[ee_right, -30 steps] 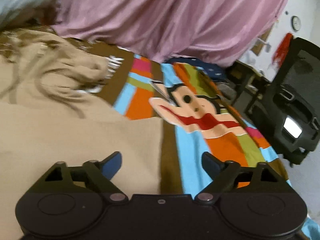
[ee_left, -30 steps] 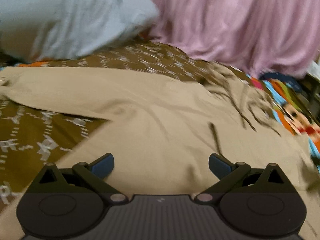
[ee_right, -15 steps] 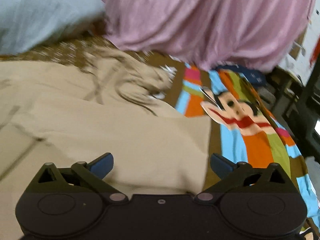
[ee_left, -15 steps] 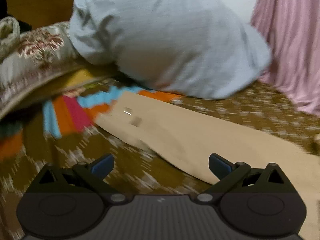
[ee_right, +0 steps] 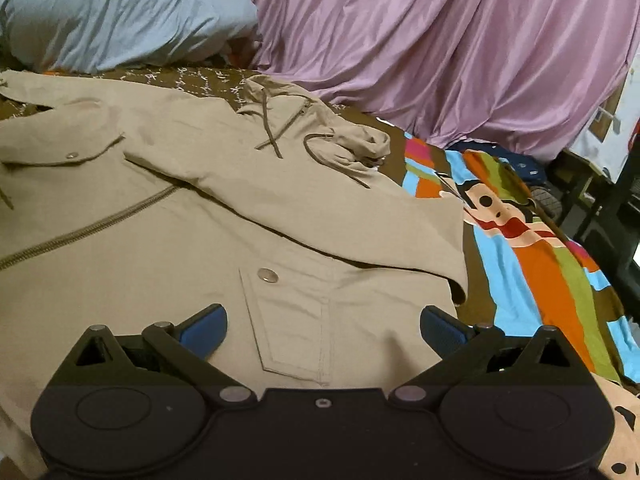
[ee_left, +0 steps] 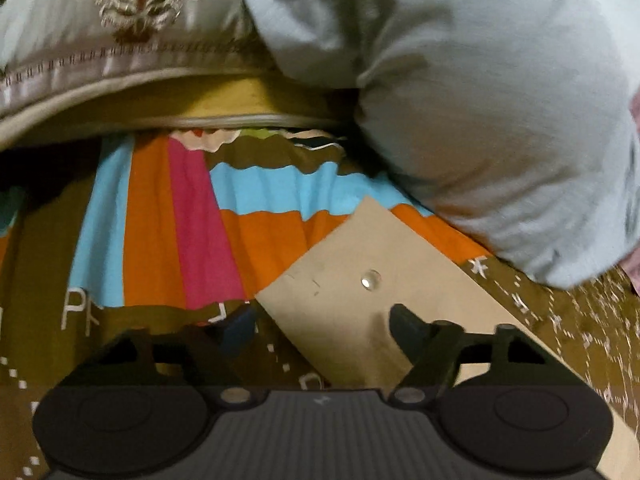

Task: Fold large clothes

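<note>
Tan jacket (ee_right: 168,216) is lying spread on the bed (ee_right: 560,280), zipper side up. Left claw (ee_left: 320,320) is closing around the sleeve cuff (ee_left: 360,280), not yet pinching. Right claw (ee_right: 324,328) is hovering apart over the pocket. Next: clamp cuff, fold sleeve inward.

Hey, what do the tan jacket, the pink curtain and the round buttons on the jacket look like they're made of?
Jacket: matte woven cloth, probably cotton or a cotton blend; it creases softly and shows stitched seams and a zipper.
Curtain: thin glossy fabric, perhaps satin or polyester; its hanging folds catch the light.
Buttons: likely metal snaps, round with a dull silvery shine; plastic cannot be ruled out.
</note>
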Action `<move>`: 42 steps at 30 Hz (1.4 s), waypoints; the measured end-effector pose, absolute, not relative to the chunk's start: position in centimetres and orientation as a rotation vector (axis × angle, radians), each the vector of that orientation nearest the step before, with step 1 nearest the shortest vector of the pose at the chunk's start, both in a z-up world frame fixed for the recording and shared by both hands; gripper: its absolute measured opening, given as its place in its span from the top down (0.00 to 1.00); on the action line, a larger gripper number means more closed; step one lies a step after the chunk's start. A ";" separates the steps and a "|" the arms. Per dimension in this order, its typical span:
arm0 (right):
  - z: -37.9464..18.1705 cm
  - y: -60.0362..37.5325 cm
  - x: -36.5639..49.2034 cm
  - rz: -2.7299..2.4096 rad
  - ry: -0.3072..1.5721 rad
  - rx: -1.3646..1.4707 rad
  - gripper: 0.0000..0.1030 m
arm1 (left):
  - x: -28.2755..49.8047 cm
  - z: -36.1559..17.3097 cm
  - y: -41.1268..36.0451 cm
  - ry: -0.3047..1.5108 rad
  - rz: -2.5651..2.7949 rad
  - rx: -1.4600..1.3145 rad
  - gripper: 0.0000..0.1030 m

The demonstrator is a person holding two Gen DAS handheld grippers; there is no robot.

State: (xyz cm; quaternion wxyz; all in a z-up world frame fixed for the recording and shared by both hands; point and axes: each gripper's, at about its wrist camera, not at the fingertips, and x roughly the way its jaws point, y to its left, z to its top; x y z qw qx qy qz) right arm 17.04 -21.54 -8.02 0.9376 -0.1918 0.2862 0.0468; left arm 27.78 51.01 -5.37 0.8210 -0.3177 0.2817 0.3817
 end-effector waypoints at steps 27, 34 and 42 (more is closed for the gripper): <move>-8.9 -21.8 16.6 0.043 0.547 -0.390 0.01 | 28.4 9.5 41.6 0.342 0.605 -0.536 0.98; -7.7 -23.0 15.8 0.060 0.485 -0.295 0.01 | 29.1 18.6 27.9 0.255 0.364 -0.401 0.98; -3.7 -26.3 15.7 0.033 0.446 -0.059 0.01 | 30.7 21.3 8.8 0.310 0.067 -0.299 0.98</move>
